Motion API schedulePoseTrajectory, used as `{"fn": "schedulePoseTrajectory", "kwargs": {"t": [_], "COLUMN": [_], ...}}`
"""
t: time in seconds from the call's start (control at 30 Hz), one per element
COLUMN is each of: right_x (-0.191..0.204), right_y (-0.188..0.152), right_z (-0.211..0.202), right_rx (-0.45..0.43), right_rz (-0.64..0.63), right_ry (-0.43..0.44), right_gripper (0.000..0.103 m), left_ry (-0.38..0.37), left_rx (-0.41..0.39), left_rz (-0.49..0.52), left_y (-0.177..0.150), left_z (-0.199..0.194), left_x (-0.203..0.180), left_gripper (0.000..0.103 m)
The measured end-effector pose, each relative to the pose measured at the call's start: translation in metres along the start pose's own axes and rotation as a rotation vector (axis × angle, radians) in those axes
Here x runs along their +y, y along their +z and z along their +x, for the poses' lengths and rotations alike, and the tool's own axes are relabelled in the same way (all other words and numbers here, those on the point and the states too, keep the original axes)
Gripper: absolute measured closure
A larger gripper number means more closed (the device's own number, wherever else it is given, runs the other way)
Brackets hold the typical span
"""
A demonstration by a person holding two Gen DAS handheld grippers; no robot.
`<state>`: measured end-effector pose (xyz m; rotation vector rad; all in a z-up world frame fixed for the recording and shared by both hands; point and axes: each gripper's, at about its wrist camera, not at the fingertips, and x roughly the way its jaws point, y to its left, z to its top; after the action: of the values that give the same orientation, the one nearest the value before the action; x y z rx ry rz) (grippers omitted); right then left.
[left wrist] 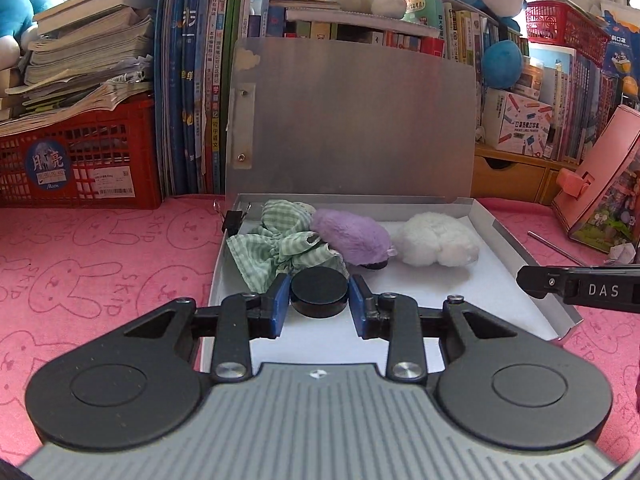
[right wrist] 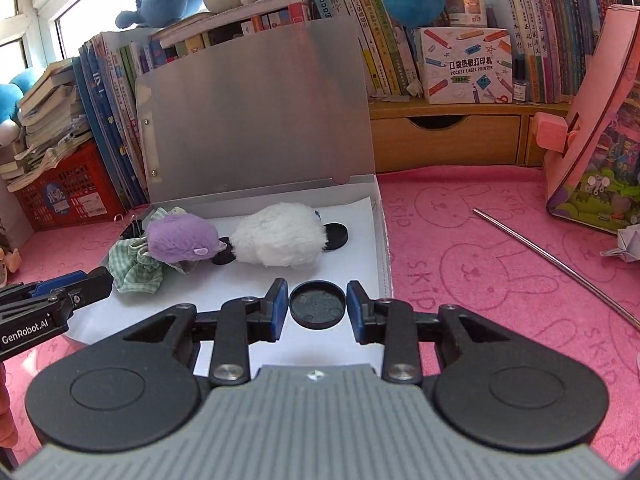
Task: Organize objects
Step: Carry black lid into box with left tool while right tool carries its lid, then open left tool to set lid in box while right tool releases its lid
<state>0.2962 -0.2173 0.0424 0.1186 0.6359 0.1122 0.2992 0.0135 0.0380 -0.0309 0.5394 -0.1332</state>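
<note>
An open silver box [left wrist: 520, 256] lies on the pink cloth with its lid up; it also shows in the right wrist view [right wrist: 382, 236]. Inside lie a green checked cloth [left wrist: 276, 248], a purple plush [left wrist: 352, 236] and a white plush [left wrist: 436, 244]. My left gripper [left wrist: 319, 300] is shut on a black round disc [left wrist: 319, 292] over the box's near left part. My right gripper [right wrist: 317, 304] is shut on a black round cap [right wrist: 317, 304], hollow side up, over the box's near right. Another black disc [right wrist: 336, 236] lies beside the white plush [right wrist: 280, 236].
A thin metal rod [right wrist: 556, 264] lies on the pink cloth right of the box. A pink toy house [right wrist: 600, 120] stands at the far right. Red crates [left wrist: 80, 160], upright books and plush toys line the back. A binder clip [left wrist: 234, 218] sits at the box's left corner.
</note>
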Motion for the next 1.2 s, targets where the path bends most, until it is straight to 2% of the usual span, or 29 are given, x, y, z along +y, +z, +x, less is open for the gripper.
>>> {"fn": "schedulePoseTrajectory", "kwargs": {"t": [0.4, 0.53, 0.57, 0.63, 0.7, 0.87, 1.03, 1.2], "right_x": [0.006, 0.008, 0.009, 0.009, 0.009, 0.005, 0.002, 0.006], "right_y": [-0.014, -0.018, -0.019, -0.018, -0.018, -0.014, -0.013, -0.022], "right_z": [0.027, 0.03, 0.03, 0.028, 0.023, 0.003, -0.026, -0.058], "right_rx": [0.058, 0.068, 0.066, 0.063, 0.054, 0.021, -0.009, -0.026], "right_rz": [-0.039, -0.052, -0.056, -0.058, -0.059, -0.045, -0.023, -0.019], "right_ry": [-0.015, -0.026, -0.029, -0.024, -0.019, 0.002, 0.043, 0.093], "right_gripper": [0.065, 0.06, 0.051, 0.045, 0.042, 0.038, 0.035, 0.034], "left_ry": [0.017, 0.023, 0.023, 0.025, 0.019, 0.002, -0.052, -0.095], "left_rx": [0.082, 0.102, 0.104, 0.103, 0.086, 0.031, -0.009, -0.027], "left_rz": [0.035, 0.029, 0.029, 0.027, 0.024, 0.033, 0.045, 0.061], "left_y": [-0.011, -0.013, -0.012, -0.011, -0.009, 0.002, 0.006, -0.003], "left_z": [0.031, 0.035, 0.035, 0.032, 0.026, -0.001, -0.038, -0.073], "left_x": [-0.004, -0.003, -0.003, -0.003, -0.002, -0.002, -0.005, -0.011], "left_gripper": [0.066, 0.065, 0.064, 0.059, 0.04, 0.028, 0.026, 0.025]}}
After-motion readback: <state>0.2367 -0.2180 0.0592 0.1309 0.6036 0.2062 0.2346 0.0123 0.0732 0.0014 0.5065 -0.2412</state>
